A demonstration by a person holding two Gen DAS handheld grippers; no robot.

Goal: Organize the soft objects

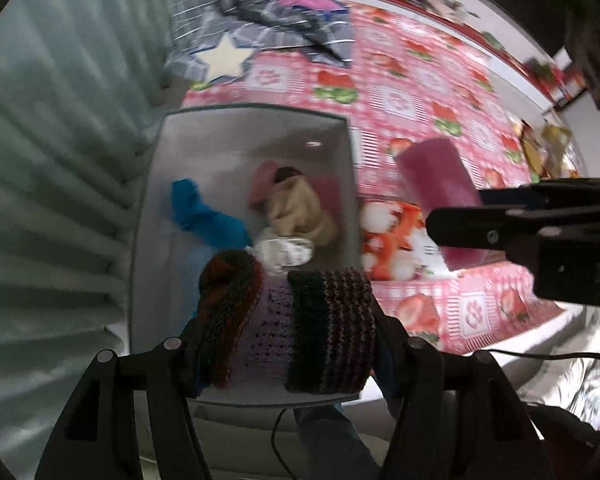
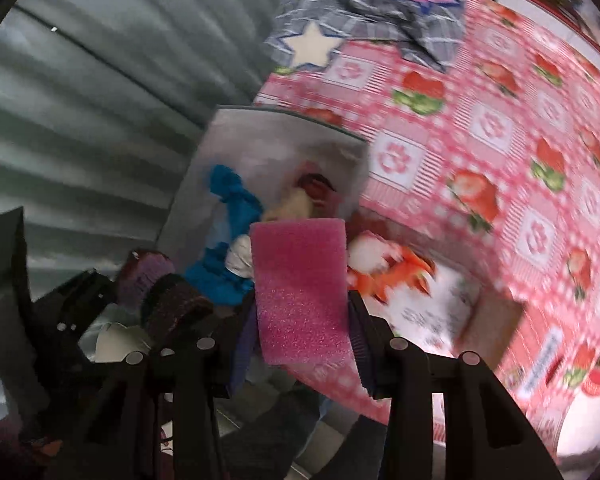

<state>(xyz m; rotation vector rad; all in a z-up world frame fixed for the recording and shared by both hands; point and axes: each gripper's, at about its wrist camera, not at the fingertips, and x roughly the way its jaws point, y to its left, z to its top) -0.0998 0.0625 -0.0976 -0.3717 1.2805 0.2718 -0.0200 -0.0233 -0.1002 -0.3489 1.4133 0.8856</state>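
Gripping a knitted hat in dark, purple and rust yarn, the left gripper holds it over the near end of a grey bin. Inside lie a blue cloth and a beige cloth. The right gripper is clamped on a pink foam sponge above the strawberry tablecloth, beside the bin's right wall.

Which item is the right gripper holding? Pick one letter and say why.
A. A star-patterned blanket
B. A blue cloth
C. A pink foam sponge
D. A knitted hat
C. In the right wrist view the pink foam sponge sits clamped in the right gripper, while the blue cloth lies in the grey bin and the knitted hat is in the left gripper.
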